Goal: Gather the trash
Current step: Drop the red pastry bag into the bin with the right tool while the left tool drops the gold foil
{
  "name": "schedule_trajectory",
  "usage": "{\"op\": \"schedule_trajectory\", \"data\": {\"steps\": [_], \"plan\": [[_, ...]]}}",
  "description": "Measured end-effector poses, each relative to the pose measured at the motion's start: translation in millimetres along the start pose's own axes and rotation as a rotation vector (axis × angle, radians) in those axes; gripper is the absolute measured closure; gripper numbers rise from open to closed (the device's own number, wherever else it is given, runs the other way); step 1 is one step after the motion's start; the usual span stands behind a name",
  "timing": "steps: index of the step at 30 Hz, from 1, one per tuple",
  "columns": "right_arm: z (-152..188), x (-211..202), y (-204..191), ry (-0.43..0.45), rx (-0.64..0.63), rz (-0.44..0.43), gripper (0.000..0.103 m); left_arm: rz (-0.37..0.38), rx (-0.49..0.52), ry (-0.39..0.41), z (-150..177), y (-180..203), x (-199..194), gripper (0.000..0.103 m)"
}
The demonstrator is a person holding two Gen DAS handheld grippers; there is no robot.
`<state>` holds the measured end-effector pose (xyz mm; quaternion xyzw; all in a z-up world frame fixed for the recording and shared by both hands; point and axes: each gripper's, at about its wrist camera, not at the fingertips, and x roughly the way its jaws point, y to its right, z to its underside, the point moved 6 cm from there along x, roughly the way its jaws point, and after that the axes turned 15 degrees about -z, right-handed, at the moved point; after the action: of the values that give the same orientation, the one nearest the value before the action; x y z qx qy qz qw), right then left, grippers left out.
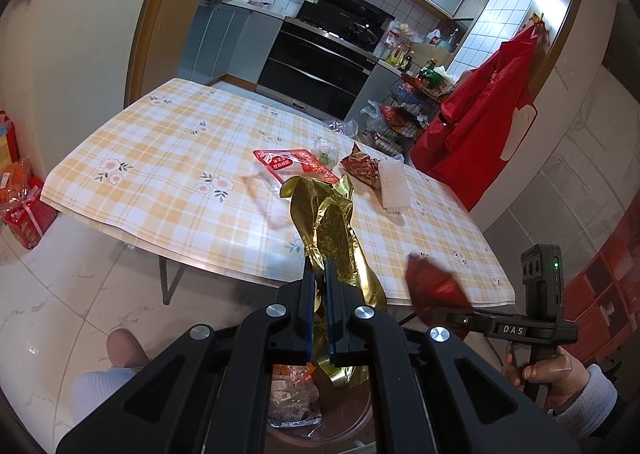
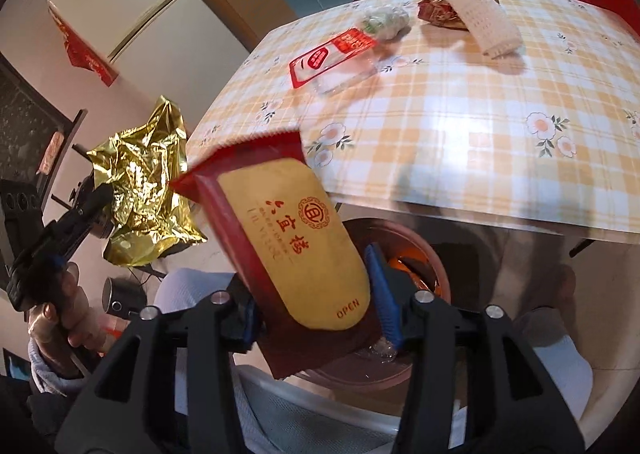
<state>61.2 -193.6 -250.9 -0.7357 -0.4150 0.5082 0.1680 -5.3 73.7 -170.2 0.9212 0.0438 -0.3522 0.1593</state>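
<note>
My left gripper point(image 1: 318, 272) is shut on a crumpled gold foil wrapper point(image 1: 334, 222), which hangs above a brownish bin point(image 1: 352, 410) holding several bits of trash. In the right wrist view that gripper point(image 2: 94, 196) and the foil point(image 2: 144, 182) show at the left. My right gripper point(image 2: 308, 266) stands open over the bin point(image 2: 434, 266); a red-and-yellow packet point(image 2: 296, 238) lies tilted and loose between its blue pads point(image 2: 384, 294). On the checked table point(image 1: 168, 158) lie a red-and-clear packet point(image 1: 288, 165), a small clear bag point(image 1: 326, 150), a red-brown wrapper point(image 1: 360, 168) and a white foam net point(image 1: 394, 186).
The table's near edge runs just beyond the bin. A person's knees point(image 1: 124, 346) flank the bin. A red coat point(image 1: 484, 126) hangs at the right and a wire rack point(image 1: 404, 110) with goods stands behind the table. A fridge point(image 1: 92, 34) is at the left.
</note>
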Motion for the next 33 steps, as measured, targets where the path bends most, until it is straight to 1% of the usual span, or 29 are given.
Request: {"op": "schedule_trajectory", "data": {"steps": [2,4,5,6,7,8,9,11,14,16,18,24,27,30,32,33], "plan": [[1,1,-2,-0.004,-0.008,0.001,0.045,0.001,0.001,0.000,0,-1,-1,0.098],[2,0,-3,-0.001,-0.011,0.001,0.044,0.001,0.001,0.000,0,-1,-1,0.098],[2,-1,-3,0.002,-0.012,0.003,0.041,0.001,0.002,0.000,0,-1,-1,0.098],[2,-2,-4,0.006,-0.015,0.007,0.036,0.001,0.003,-0.001,1,-1,-1,0.098],[2,-3,-5,0.011,-0.018,0.012,0.034,0.002,0.006,-0.003,1,-1,-1,0.098],[0,-6,-6,0.022,-0.030,0.028,0.029,0.001,0.008,-0.003,1,0,-1,0.098],[-1,-8,-6,0.031,-0.043,0.045,0.021,0.002,0.011,-0.005,2,0,-2,0.098],[-5,-15,-8,0.058,-0.072,0.091,0.010,0.003,0.018,-0.011,3,2,-1,0.098],[-13,-29,-11,0.116,-0.135,0.205,0.008,0.003,0.030,-0.021,6,7,0,0.098],[-18,-38,-11,0.153,-0.169,0.263,0.006,0.004,0.043,-0.032,8,11,2,0.098],[-21,-47,-12,0.196,-0.190,0.294,0.006,0.004,0.057,-0.043,11,15,5,0.098],[-35,-70,-2,0.280,-0.185,0.316,0.006,0.021,0.107,-0.076,16,32,16,0.098],[-39,-81,4,0.304,-0.178,0.325,0.006,0.033,0.146,-0.090,20,44,22,0.098],[-40,-88,11,0.320,-0.165,0.337,0.006,0.053,0.162,-0.123,25,52,31,0.097],[-40,-92,17,0.325,-0.150,0.339,0.006,0.056,0.160,-0.139,29,53,37,0.086],[-39,-94,20,0.328,-0.142,0.342,0.006,0.050,0.156,-0.145,30,52,40,0.066]]}}
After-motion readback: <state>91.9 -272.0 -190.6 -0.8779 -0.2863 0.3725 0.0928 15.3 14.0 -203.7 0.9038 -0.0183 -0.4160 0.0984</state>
